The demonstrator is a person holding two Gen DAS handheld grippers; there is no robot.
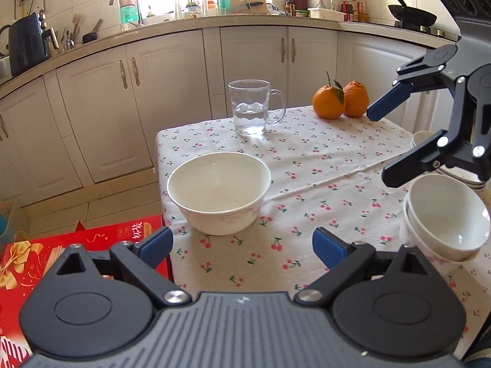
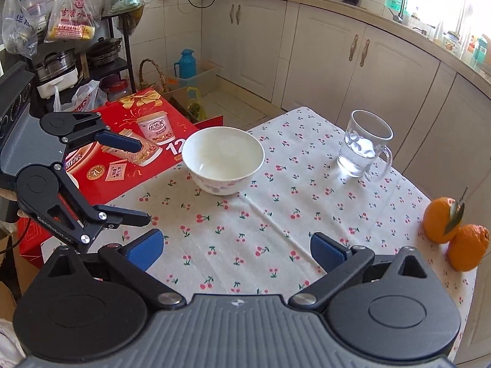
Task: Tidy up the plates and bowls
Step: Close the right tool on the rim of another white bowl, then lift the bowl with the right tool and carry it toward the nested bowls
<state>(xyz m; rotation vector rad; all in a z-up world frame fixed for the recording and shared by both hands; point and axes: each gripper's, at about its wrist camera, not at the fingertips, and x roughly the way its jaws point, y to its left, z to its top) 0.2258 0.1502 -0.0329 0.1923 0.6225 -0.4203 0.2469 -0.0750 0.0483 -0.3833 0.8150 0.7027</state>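
Observation:
A large white bowl stands upright near the left edge of the cherry-print tablecloth; it also shows in the right wrist view. Two small white bowls sit stacked and tilted at the right, with more white dishes partly hidden behind the other gripper. My left gripper is open and empty, just short of the large bowl. My right gripper is open and empty above the cloth. It also shows in the left wrist view, above the small bowls.
A glass mug with water and two oranges stand at the table's far side. A red gift box lies beside the table's left edge. Kitchen cabinets and a cluttered counter run behind.

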